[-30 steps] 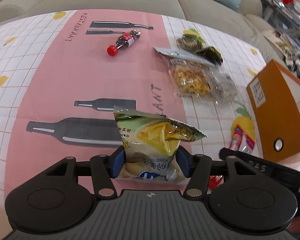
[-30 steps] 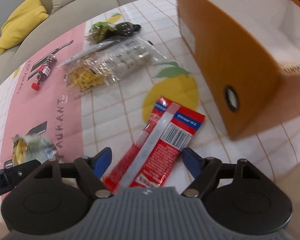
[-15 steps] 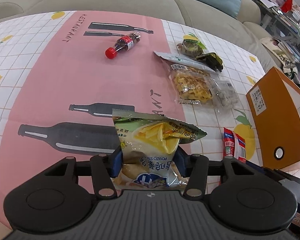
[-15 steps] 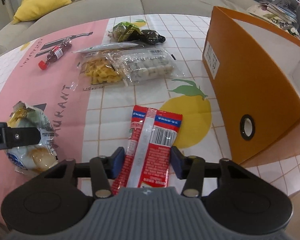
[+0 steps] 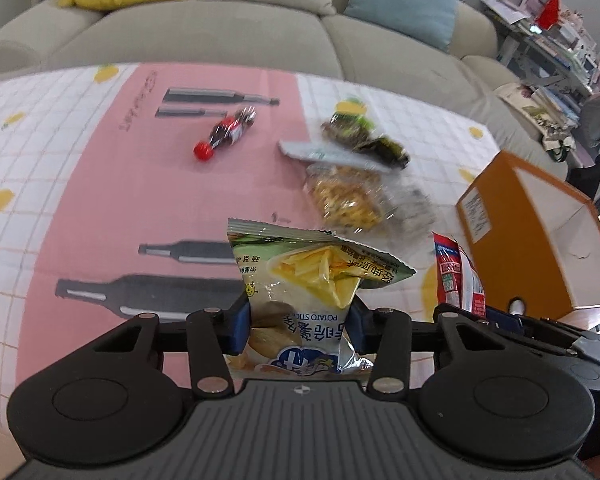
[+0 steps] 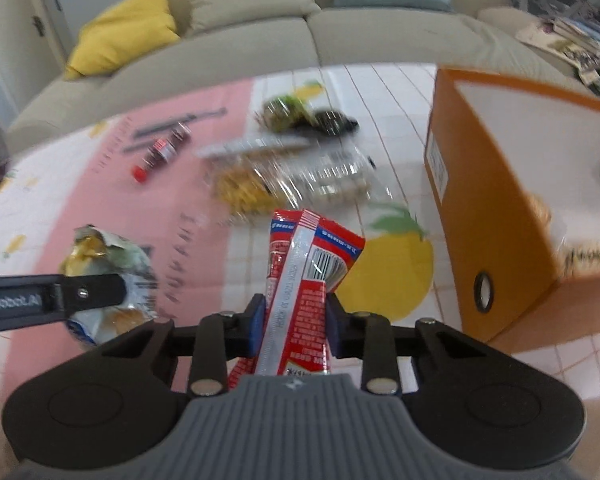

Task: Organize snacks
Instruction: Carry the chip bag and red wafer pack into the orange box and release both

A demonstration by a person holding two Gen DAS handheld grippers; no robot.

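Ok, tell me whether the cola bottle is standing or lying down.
Lying down. The cola bottle rests on its side on the pink part of the tablecloth, red cap pointing toward the camera, apart from the snack packets.

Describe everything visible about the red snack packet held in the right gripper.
The red snack packet is a flat, glossy plastic pouch, red with blue bands near its top edge, a silvery back seam running lengthwise and a barcode panel beside it. The right gripper is shut on its lower part, blue pads pressing both sides, so it bends and creases slightly. It stands nearly upright, lifted off the tablecloth, its top leaning a little. The left wrist view shows it beside the orange box, not touching.
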